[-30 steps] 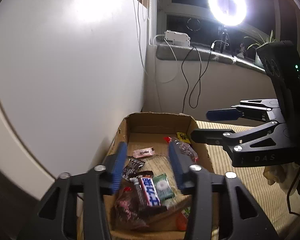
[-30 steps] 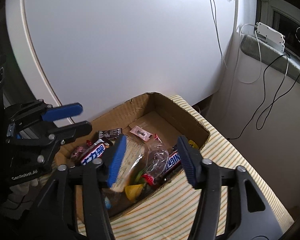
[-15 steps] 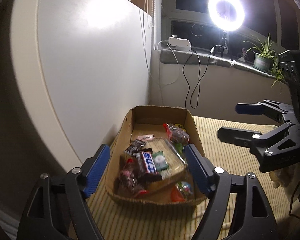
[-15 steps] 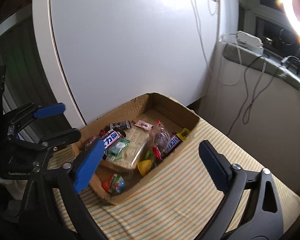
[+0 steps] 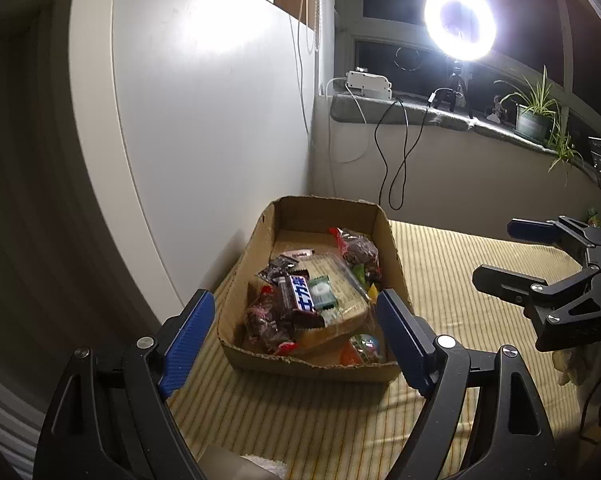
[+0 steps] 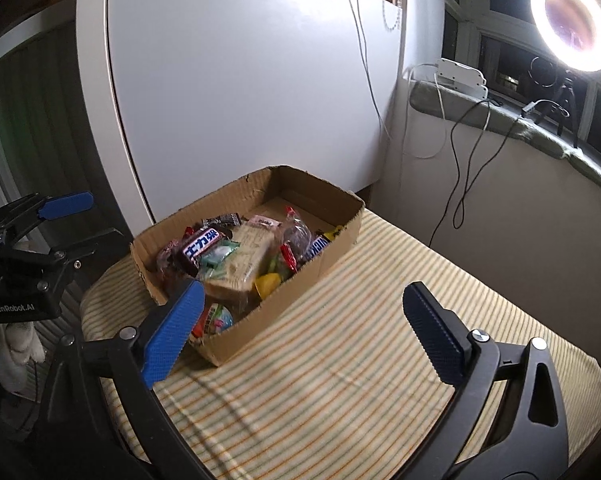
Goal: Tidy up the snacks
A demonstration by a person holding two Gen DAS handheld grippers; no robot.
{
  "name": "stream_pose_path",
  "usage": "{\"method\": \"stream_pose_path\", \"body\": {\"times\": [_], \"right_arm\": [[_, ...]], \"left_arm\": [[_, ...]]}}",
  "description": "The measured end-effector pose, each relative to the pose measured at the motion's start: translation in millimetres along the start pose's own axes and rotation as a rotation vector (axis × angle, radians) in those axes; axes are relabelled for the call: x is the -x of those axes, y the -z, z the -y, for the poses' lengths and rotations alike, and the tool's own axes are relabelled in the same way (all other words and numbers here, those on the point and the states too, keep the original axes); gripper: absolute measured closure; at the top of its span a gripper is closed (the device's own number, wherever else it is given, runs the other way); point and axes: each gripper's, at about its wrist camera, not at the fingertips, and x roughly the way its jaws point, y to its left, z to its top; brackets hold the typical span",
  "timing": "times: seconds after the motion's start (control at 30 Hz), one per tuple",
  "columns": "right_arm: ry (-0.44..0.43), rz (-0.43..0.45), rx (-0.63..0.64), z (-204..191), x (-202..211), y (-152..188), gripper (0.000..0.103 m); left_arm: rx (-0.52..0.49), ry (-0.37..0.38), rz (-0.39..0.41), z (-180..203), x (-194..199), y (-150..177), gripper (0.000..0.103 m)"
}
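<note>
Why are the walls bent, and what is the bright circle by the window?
Left wrist view: the ring light on the sill blows out to white and throws glare on the white panel; the fisheye lens bows the panel's edges. Right wrist view: the same lamp flares top right, the striped cloth is slightly blurred, and the cardboard box stays fairly sharp.

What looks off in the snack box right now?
Nothing has spilled: the snacks lie jumbled inside the cardboard box, none on the striped cloth. The box rim is ragged, as if torn off, and the far end sits mostly bare.
</note>
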Motion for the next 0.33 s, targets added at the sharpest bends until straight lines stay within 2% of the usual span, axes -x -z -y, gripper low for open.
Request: {"method": "stream_pose_path", "body": {"times": [0.33], "right_arm": [[-0.001, 0.006, -0.022, 7.5, 8.5, 8.1, 0.002]], "left_arm": [[-0.008, -0.01, 0.004, 2.9, 2.4, 7.4, 0.02]]}}
